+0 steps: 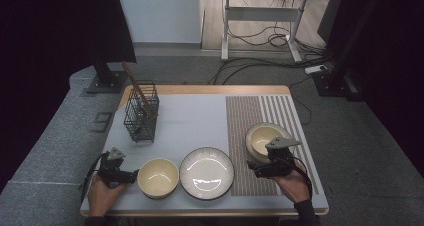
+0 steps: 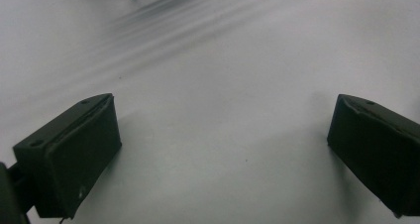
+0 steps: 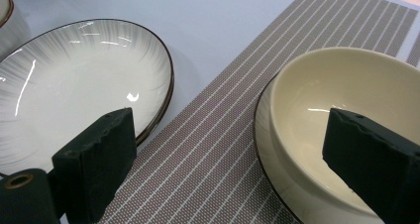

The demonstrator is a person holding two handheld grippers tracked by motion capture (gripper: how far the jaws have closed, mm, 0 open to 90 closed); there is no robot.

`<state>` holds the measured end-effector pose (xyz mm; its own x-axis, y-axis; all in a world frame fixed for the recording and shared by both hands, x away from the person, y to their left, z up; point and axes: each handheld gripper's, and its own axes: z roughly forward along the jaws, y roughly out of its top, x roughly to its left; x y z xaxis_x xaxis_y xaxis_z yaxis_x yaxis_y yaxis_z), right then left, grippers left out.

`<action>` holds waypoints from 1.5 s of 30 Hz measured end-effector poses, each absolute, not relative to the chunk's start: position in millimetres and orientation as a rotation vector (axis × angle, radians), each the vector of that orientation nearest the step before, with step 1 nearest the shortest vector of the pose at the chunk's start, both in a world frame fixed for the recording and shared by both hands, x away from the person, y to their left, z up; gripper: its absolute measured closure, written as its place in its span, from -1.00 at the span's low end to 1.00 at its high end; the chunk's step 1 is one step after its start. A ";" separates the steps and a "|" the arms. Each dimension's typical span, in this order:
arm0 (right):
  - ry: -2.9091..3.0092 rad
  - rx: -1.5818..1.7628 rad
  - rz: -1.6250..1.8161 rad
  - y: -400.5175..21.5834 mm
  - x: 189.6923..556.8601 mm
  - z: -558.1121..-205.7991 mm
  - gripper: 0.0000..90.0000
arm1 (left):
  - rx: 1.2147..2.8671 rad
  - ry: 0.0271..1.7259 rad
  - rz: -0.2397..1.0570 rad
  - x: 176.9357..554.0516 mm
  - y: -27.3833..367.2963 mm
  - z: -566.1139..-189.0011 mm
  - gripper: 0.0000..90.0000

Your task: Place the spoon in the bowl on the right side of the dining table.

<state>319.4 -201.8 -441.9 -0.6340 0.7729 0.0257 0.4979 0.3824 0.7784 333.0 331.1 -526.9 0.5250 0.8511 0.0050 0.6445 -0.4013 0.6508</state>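
The person's two forearms come in from the near edge of the table (image 1: 200, 90), one at each side. The left hand (image 1: 102, 191) rests low on the pale mat (image 1: 190, 121) at the near left corner, and its wrist is almost straight. The left gripper (image 1: 134, 176) lies nearly level and points to the right, toward the cream bowl (image 1: 158, 177) that stands just beside its tips. In the left gripper view its jaws stand wide apart over the bare pale mat (image 2: 223, 110), and nothing is between them.

The right hand (image 1: 290, 178) is at the near right, on the striped placemat (image 1: 250, 136). The wrist bends inward, so the right gripper (image 1: 251, 165) points to the left and a little far. Its grey three-cornered plate faces up. Its tips are at the near left side of the second cream bowl (image 1: 263, 137), which sits inside a shallow plate (image 1: 286, 132) on the striped placemat.

In the right gripper view the right gripper (image 3: 230, 149) is open wide. The jaw at the right of that view is in front of the rim of the second cream bowl (image 3: 346, 85), but I cannot tell if it touches the bowl. The other jaw is over the edge of the large white plate (image 3: 74, 80). Between the two jaws there is only the striped placemat (image 3: 218, 149), so this gripper holds nothing.

The large white plate (image 1: 206, 172) stands in the near middle, between the two bowls. A black wire basket (image 1: 141, 113) with brown chopsticks (image 1: 136, 86) stands far left on the pale mat, well apart from both hands.
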 end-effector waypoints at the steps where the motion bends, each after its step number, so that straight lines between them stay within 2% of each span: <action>1: 2.308 1.103 1.120 -200.0 320.1 -441.6 -0.86 | 2.173 1.210 0.454 333.0 331.1 -527.0 -1.00; 20: 2.387 1.002 1.113 -172.3 334.6 -430.6 -0.88 | 2.174 1.210 0.453 333.1 331.2 -526.9 -1.00; 30: 2.431 0.984 1.098 -148.5 347.6 -430.7 -1.00 | 2.172 1.211 0.453 333.1 331.2 -527.0 -1.00; 45: 2.506 0.930 1.140 -112.9 365.6 -427.1 -1.00 | 2.173 1.210 0.453 333.2 331.3 -527.0 -1.00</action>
<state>365.6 -112.9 -427.1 -0.7704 0.6359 0.0459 0.4524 0.4945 0.7422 333.2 331.3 -527.0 0.5254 0.8509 0.0044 0.6447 -0.4014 0.6506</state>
